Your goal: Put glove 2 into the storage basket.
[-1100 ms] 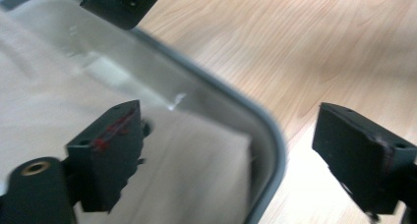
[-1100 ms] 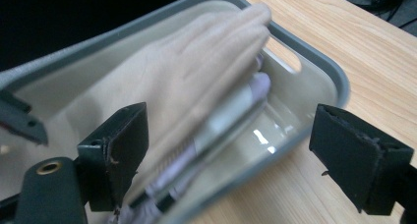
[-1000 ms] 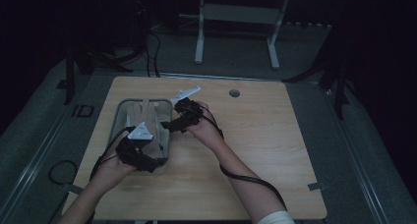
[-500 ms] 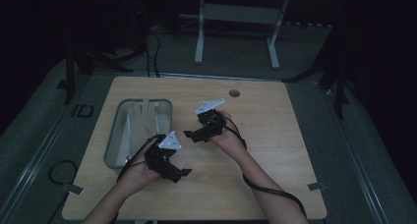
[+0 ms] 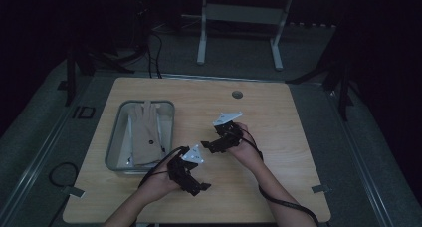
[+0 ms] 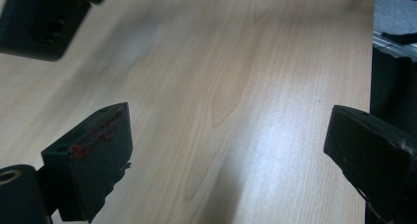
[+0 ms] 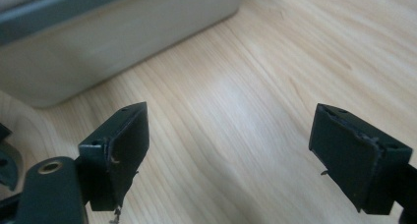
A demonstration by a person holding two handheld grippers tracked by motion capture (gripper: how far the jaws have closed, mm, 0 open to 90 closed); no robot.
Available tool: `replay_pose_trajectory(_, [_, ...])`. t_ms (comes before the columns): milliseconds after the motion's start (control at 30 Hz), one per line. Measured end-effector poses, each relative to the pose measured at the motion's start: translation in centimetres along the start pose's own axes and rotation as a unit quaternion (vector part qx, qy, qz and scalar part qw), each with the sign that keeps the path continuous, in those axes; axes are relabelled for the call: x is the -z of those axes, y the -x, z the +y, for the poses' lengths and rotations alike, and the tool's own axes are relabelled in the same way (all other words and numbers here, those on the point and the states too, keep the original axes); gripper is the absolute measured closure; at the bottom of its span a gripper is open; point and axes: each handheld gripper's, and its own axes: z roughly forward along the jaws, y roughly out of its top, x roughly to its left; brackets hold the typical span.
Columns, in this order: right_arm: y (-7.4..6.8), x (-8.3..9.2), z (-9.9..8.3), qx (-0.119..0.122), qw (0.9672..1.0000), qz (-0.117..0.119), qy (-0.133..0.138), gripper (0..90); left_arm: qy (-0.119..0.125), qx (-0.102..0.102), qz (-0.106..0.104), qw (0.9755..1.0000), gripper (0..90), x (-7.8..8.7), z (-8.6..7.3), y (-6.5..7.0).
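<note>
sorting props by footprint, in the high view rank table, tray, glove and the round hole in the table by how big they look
1. table
2. tray
3. glove, lying in the tray
4. round hole

Left gripper low over the table's near middle, jaws spread wide and holding nothing, gripped by the left hand with forearm entering from the bottom edge. Right gripper just beyond it, pointing left, jaws likewise wide apart and bare, right hand behind, forearm angling in from lower right.
</note>
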Motion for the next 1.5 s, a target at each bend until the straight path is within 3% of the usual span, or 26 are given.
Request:
replay_pose_trajectory(200, [0.7, 0.0, -2.6, -0.017, 0.9998, -0.001, -0.005, 15.0, -0.009, -0.022, -0.017, 0.9996, 4.3, -2.3, -0.4, 0.6])
replay_pose_trajectory(500, [1.1, 0.6, -5.4, -0.015, 0.9998, -0.007, -0.006, 14.2, -0.014, -0.02, -0.031, 0.9992, 4.3, -4.1, -1.1, 0.6])
replay_pose_trajectory(933, [1.7, 2.6, -9.7, -0.016, 0.9997, -0.016, -0.007, 13.7, -0.013, -0.012, -0.037, 0.9992, 4.3, -4.7, -1.6, 0.3])
replay_pose_trajectory(1200, [1.4, 3.7, -10.5, -0.007, 0.9999, -0.005, 0.008, 13.7, -0.008, -0.011, -0.036, 0.9992, 4.2, -4.7, -1.7, 0.3])
replay_pose_trajectory(1500, [1.6, 4.7, -11.4, -0.001, 0.9998, -0.015, 0.012, 13.7, 0.005, -0.007, -0.031, 0.9995, 4.2, -4.6, -1.9, 0.1])
